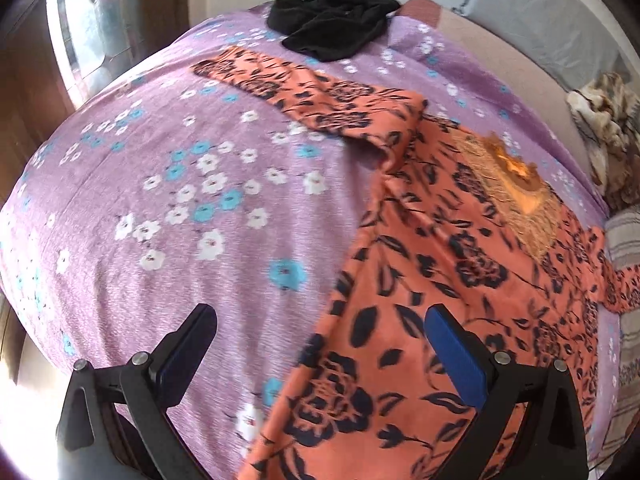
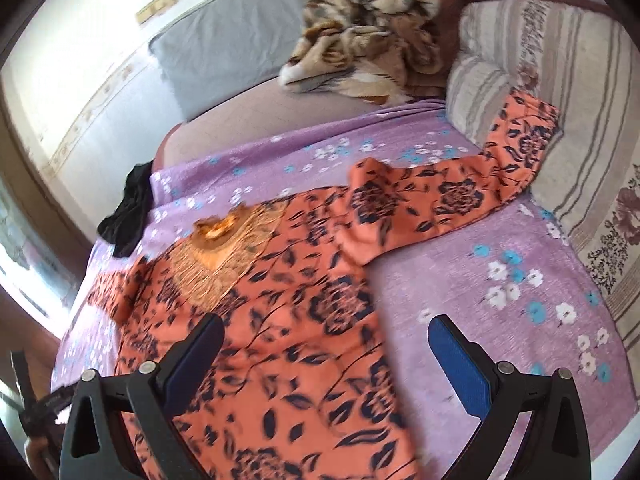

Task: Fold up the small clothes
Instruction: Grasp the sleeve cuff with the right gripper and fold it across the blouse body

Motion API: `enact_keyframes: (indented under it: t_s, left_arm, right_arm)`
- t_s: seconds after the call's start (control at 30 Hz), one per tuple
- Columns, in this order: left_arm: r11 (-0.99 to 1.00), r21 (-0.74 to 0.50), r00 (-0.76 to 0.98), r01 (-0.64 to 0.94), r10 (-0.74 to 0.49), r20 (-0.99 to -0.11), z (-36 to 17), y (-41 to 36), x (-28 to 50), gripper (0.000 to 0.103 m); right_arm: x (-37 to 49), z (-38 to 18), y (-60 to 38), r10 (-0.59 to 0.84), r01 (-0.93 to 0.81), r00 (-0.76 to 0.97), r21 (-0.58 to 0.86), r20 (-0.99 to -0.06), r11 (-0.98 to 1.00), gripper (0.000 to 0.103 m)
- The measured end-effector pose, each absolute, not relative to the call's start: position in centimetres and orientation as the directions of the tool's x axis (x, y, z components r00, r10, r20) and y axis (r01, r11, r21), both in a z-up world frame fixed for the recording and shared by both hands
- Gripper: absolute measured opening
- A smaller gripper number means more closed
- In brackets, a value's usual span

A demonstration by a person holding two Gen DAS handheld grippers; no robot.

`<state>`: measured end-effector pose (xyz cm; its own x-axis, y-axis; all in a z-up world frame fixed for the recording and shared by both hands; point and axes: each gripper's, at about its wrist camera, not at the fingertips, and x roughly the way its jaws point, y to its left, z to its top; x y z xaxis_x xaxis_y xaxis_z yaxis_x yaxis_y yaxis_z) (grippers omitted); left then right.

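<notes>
An orange garment with dark flower print [image 1: 432, 280] lies spread flat on a purple floral bedspread [image 1: 160, 200], its gold embroidered neck [image 1: 508, 180] toward the far side. One sleeve [image 1: 304, 92] stretches out to the left, the other sleeve [image 2: 460, 196] to the right, its cuff resting up against a striped cushion. My left gripper [image 1: 320, 332] is open and empty, above the garment's left edge. My right gripper [image 2: 326, 340] is open and empty, above the garment's right edge. The garment [image 2: 280, 320] fills the lower middle of the right wrist view.
A black garment [image 1: 336, 20] lies crumpled at the far edge of the bed, also in the right wrist view [image 2: 128, 216]. A brown patterned blanket [image 2: 368, 28] and a grey pillow [image 2: 228, 44] lie at the head. A striped cushion [image 2: 560, 92] borders the right side.
</notes>
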<state>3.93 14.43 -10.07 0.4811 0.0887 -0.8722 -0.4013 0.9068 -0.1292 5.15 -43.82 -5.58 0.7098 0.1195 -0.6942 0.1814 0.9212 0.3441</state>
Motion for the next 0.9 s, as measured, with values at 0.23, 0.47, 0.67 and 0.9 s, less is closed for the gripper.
enact_keyframes:
  t_s: [0.23,0.47,0.67,0.9]
  left_arm:
    - [0.837,-0.053,0.396,-0.544,0.201,-0.896,-12.8,20.1,4.2,0.103]
    - [0.803,0.000,0.366,-0.595,0.271,-0.890,-13.9,22.3,4.9,0.103]
    - [0.809,0.046,0.369,-0.586,0.317,-0.874,-14.4,22.3,5.6,0.103]
    - [0.805,0.026,0.392,-0.593,0.317,-0.864,-14.6,23.3,5.8,0.103]
  right_arm:
    - [12.6,-6.5,-60.0,-0.113,0.473,0.718,0.362,-0.686,0.803,0.100]
    - [18.7,-6.5,-67.8,-0.247,0.577,0.662,0.271,-0.707,0.770,0.083]
    - [21.5,-7.3,-69.5,-0.371,0.636,0.584,0.123,-0.723,0.762,0.068]
    - [25.4,-8.5,-69.0,-0.412,0.612,0.511,-0.017,-0.754,0.791,0.005]
